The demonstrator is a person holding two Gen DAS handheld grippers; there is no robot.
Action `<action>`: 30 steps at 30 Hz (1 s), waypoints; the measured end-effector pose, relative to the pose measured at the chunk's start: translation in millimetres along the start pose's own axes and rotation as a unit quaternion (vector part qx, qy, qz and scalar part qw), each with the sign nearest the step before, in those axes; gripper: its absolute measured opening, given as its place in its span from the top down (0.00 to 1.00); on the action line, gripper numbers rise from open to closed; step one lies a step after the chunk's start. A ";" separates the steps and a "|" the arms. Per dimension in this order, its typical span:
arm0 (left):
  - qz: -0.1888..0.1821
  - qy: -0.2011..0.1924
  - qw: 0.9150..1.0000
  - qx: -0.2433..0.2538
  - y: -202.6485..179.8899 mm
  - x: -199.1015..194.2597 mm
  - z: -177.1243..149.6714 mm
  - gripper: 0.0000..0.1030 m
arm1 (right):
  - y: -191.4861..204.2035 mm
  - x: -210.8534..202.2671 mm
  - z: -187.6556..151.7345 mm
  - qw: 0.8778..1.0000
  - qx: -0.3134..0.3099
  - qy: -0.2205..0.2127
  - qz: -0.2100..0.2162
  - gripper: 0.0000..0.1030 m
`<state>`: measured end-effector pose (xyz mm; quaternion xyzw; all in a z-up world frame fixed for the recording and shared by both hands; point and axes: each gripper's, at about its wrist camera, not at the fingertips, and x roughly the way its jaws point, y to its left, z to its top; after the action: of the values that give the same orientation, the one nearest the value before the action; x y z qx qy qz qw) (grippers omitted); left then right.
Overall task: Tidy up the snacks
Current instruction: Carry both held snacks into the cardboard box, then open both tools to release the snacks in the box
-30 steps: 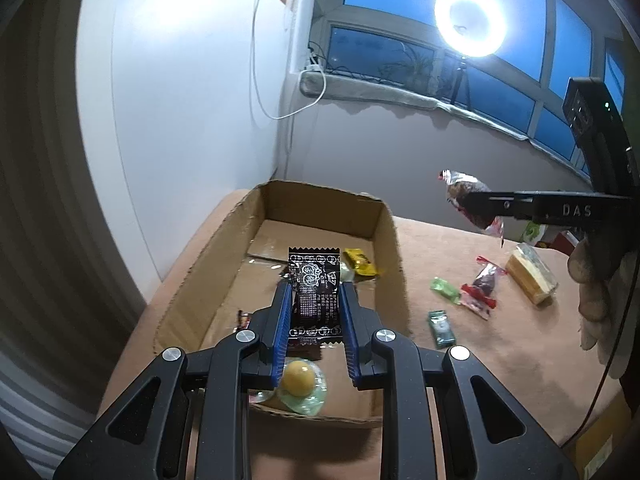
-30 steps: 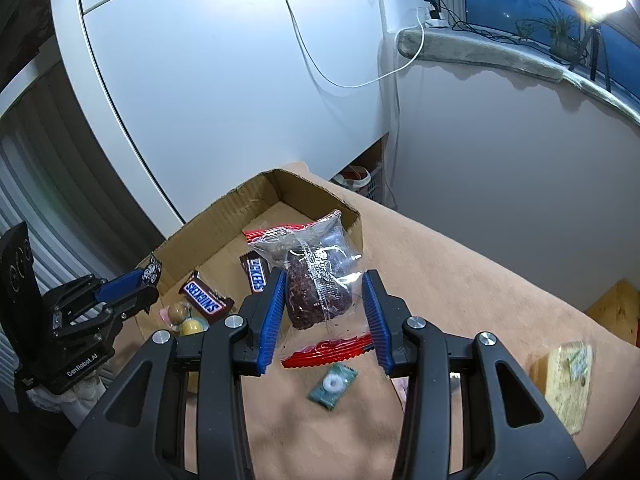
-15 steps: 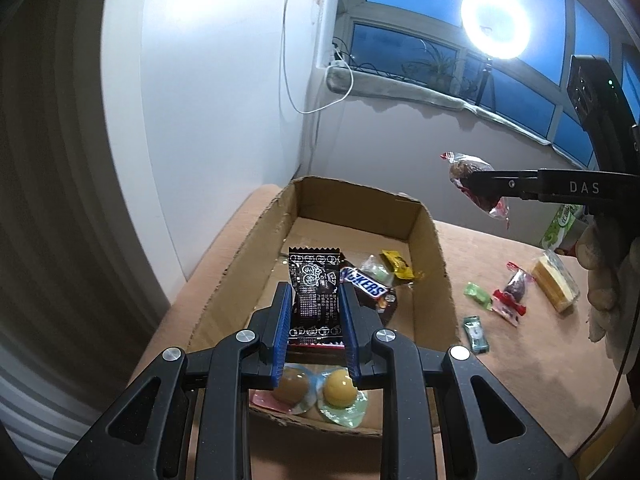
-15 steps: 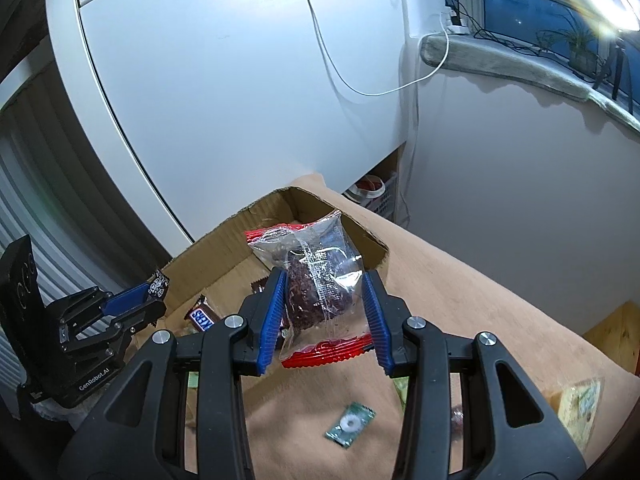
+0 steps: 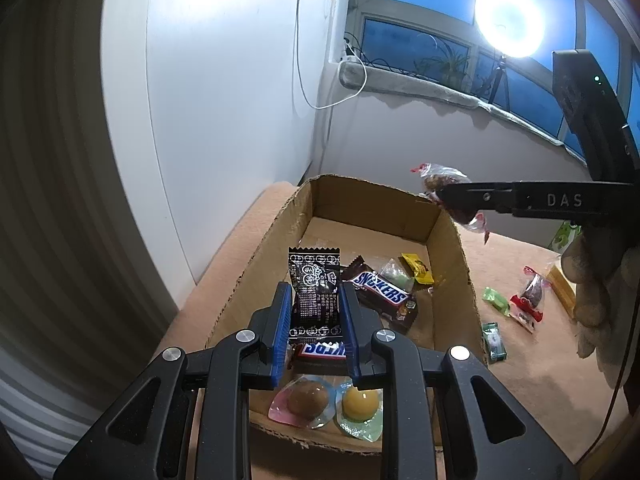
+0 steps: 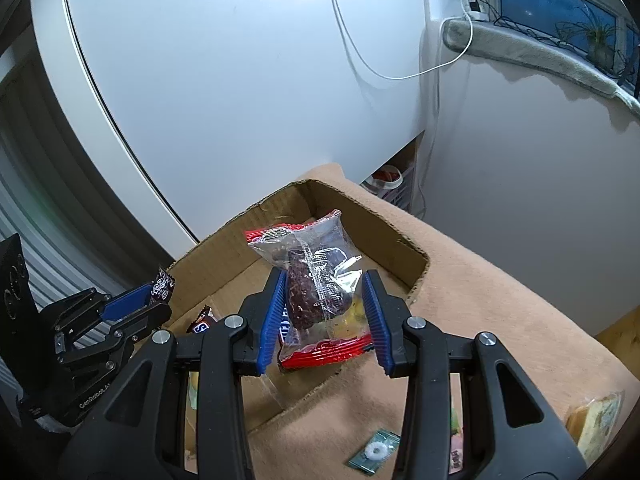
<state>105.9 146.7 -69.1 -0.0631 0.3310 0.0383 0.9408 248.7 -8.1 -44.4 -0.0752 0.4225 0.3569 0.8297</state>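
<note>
My left gripper [image 5: 315,312] is shut on a black snack packet [image 5: 314,300] and holds it over the near half of a shallow cardboard box [image 5: 264,252]. Below it in the box lie Snickers bars [image 5: 380,290], a yellow candy [image 5: 418,268] and two round jelly cups [image 5: 326,400]. My right gripper [image 6: 324,312] is shut on a clear bag with a dark cake and red ends [image 6: 316,280], hanging over the box [image 6: 360,224] near its far corner. The left wrist view shows that bag [image 5: 448,192] at the box's far right rim.
Loose snacks lie on the tan cloth right of the box: green packets [image 5: 494,340], a red-ended bag [image 5: 530,296] and a yellow wrapped cake [image 6: 596,420]. A gloved hand [image 5: 600,292] holds the right tool. A white wall stands close behind the box; a ring light [image 5: 510,20] glares.
Both grippers have travelled over the box with their packets still held. The right one came from the cloth side to above the box's far corner. More of the box's contents show under the left one.
</note>
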 end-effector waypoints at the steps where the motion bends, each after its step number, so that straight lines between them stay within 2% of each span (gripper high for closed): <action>1: 0.001 0.001 1.000 0.000 0.3 1.0 0.2 0.79 | -0.2 2.9 0.0 1.000 0.002 0.002 0.000 0.60; 12: 0.008 0.008 1.000 -0.003 -0.5 9.1 0.7 0.79 | 1.7 25.8 0.9 1.000 0.002 0.021 0.011 0.60; 23: 0.009 0.013 1.000 0.001 -2.7 13.5 1.2 0.78 | 3.0 35.8 -0.9 0.999 -0.007 0.032 0.002 0.60; 25: 0.008 0.012 1.000 0.001 -2.5 12.9 1.5 0.78 | 4.5 35.0 -0.7 1.000 -0.009 0.029 0.000 0.57; 28: 0.007 0.013 1.000 0.003 -2.7 12.7 1.5 0.78 | 6.0 33.9 -0.3 1.000 -0.012 0.029 0.000 0.47; 30: 0.009 0.013 1.000 0.005 -2.7 13.0 1.2 0.70 | 7.9 31.2 -0.3 1.000 -0.014 0.024 -0.004 0.36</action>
<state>117.1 144.5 -76.1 -0.0559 0.3442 0.0438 0.9362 255.5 14.1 -66.7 -0.0973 0.4371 0.3578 0.8194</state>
